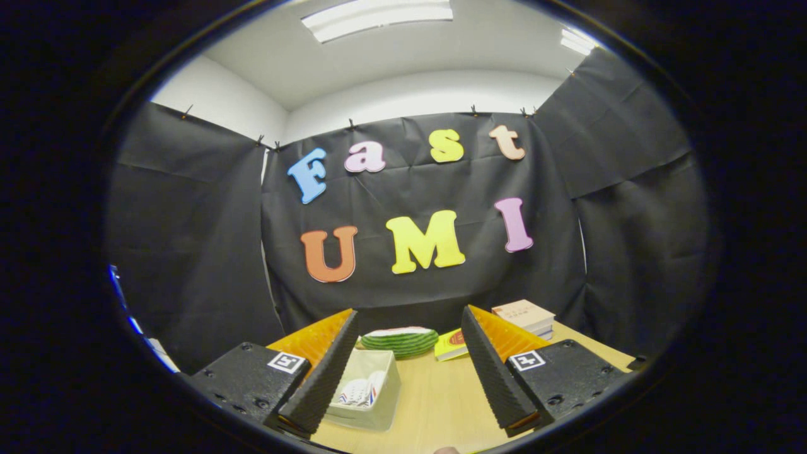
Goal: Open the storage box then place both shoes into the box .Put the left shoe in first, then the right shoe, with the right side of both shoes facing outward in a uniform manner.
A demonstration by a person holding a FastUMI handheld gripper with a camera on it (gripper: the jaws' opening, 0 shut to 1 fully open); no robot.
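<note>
1. Gripper (410, 372) fingers spread, holding nothing, above wooden table (435, 403).
2. Pale open-topped storage box (369, 394) beside left finger, a patterned white shoe (359, 391) apparently inside.
3. Judgement: next move, locating the remaining shoe.

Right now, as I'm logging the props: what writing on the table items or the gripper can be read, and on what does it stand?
Nothing reads clearly.
Top pale book of the stack: reddish print, too small to read.
Flat yellow packet: red mark, blurred.
Open gripper, nothing between its fingers: square black-and-white marker on each side, a pattern and no words.
</note>
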